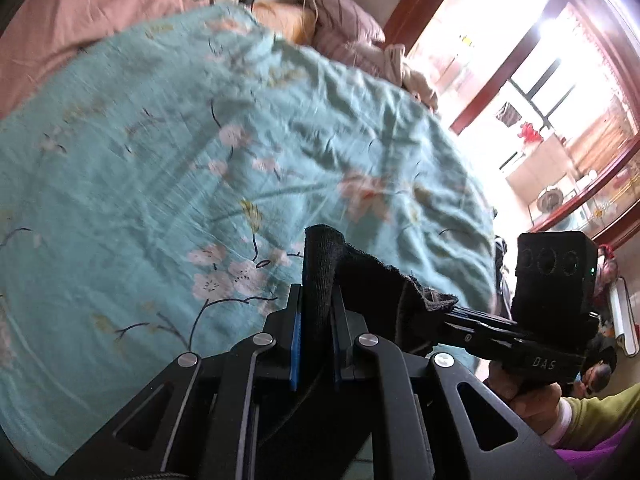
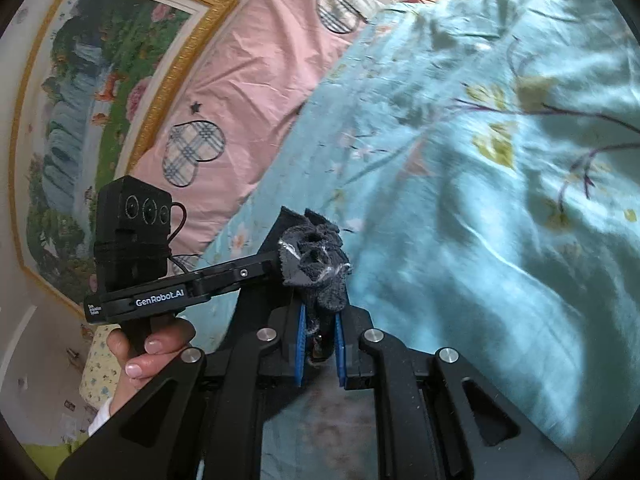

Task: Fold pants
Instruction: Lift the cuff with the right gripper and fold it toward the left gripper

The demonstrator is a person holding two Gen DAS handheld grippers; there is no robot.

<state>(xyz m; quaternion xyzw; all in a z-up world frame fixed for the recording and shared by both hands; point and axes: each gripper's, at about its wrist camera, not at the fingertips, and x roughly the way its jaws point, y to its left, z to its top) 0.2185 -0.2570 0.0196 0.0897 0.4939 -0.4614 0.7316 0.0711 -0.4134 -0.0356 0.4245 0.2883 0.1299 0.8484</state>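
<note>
Both grippers are clamped on the pants right now. Left gripper [image 1: 318, 276] has a fold of the dark pants [image 1: 360, 276] pinched between its blue pads, cloth running off toward 3 o'clock where the right gripper [image 1: 452, 314] bites it too. From the right wrist, the right gripper [image 2: 322, 312] squeezes a bunched grey wad of pants [image 2: 316, 264], left gripper [image 2: 276, 262] coming in from 9 o'clock on the same wad. Teal floral blanket [image 1: 200, 140] underneath, pink pillow [image 2: 248, 92] at 11.

L gripper [image 1: 316, 280] & R gripper [image 2: 322, 312]: both jaws clamped tight, tips meeting, angled down; hands on grips.
</note>
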